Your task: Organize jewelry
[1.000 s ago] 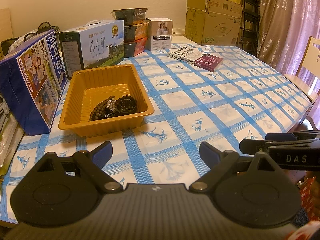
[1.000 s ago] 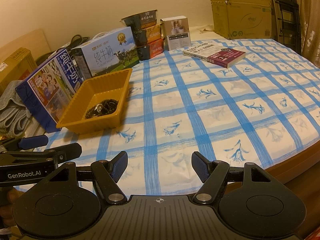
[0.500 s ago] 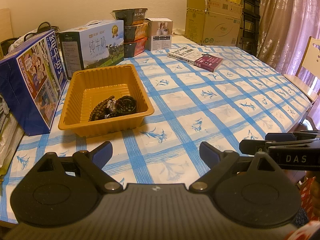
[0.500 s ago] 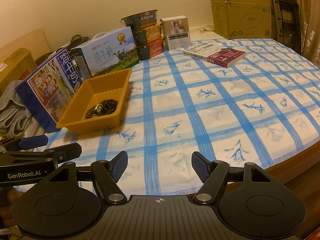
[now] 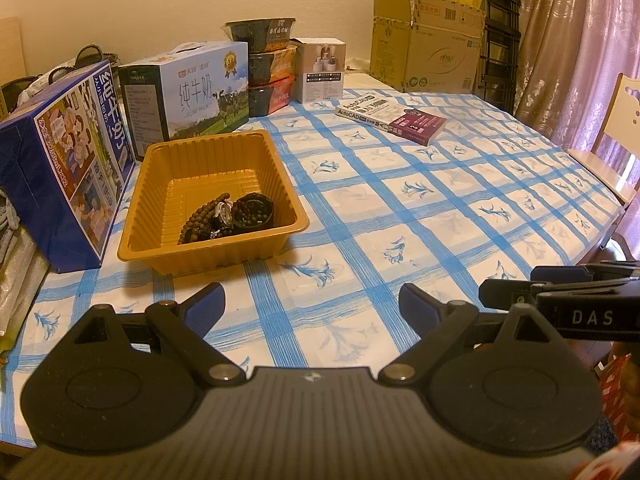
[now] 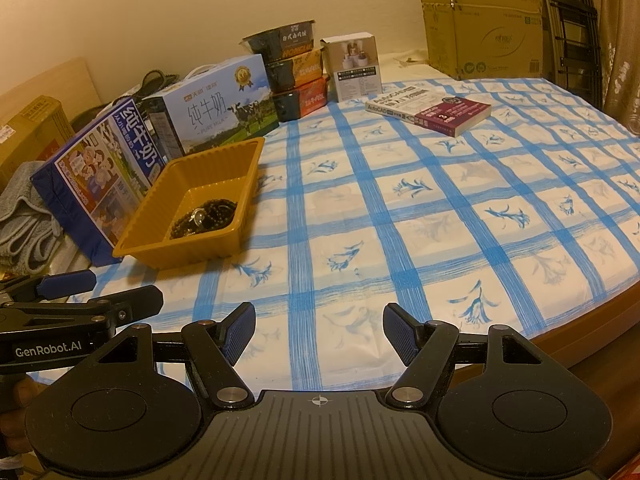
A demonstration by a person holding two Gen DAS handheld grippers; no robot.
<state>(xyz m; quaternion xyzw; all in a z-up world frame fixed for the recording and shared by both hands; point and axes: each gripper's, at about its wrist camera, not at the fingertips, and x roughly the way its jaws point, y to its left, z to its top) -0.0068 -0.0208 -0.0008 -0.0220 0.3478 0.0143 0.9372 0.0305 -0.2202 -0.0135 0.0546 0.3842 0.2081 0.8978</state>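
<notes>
— Hand-held gripper on the left (image 5: 310, 304)?
— Spread wide, nothing between its fingers, above the tabletop (image 5: 460, 208). Right hand-held gripper (image 6: 319, 330) likewise.
— Jewelry (image 5: 228, 218)?
— Heaped in the orange tray (image 5: 160, 248).

Left wrist view sits low over the near edge of the table (image 5: 460, 208), looking forward and down along its own two fingers, with the left gripper (image 5: 312, 304) filling the bottom of the picture. The orange tray (image 5: 160, 248) lies close ahead, a little left of centre. The right gripper's side (image 5: 568, 308) pokes in at the right edge.

Right wrist view looks the same way from further right, the right gripper (image 6: 319, 332) across the bottom and the left gripper (image 6: 80, 300) at its left edge. Here the tray (image 6: 136, 246) sits further off to the left.

Both share the tray, milk cartons (image 5: 192, 92) (image 6: 216, 108), AutoCAD book (image 5: 392, 120) (image 6: 432, 114) and cardboard box (image 5: 424, 52) (image 6: 480, 36).
</notes>
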